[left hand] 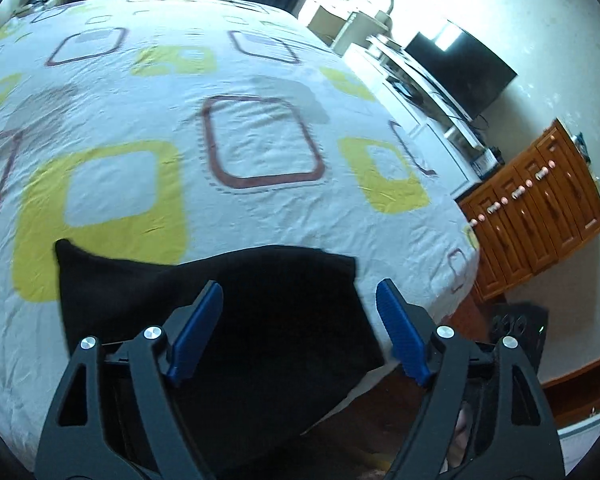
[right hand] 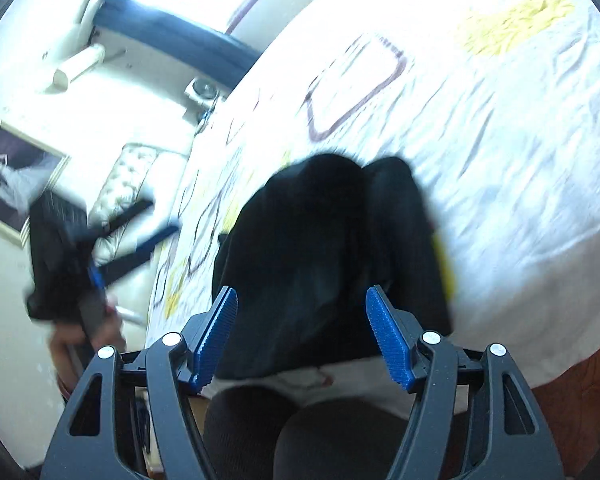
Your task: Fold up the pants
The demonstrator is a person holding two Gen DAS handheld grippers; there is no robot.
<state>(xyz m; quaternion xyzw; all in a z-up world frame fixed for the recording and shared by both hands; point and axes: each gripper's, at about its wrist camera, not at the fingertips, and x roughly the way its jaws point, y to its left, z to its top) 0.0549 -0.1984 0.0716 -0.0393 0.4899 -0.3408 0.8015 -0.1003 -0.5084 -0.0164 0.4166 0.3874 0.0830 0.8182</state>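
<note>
The black pants point(left hand: 236, 312) lie bunched low in the frame, at the bed's point(left hand: 260, 140) edge. Both claws, left point(left hand: 300, 328) and right point(right hand: 302, 334), hang spread, holding nothing. Better pinch the corners and pull flat before folding.

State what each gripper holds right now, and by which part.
Nothing is held. The left gripper and the right gripper both stand open above the black pants on the bed, and no fingers touch the cloth.

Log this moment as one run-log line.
left gripper: open, empty | right gripper: open, empty | black fabric pants: bunched near edge of patterned white bedsheet
</note>
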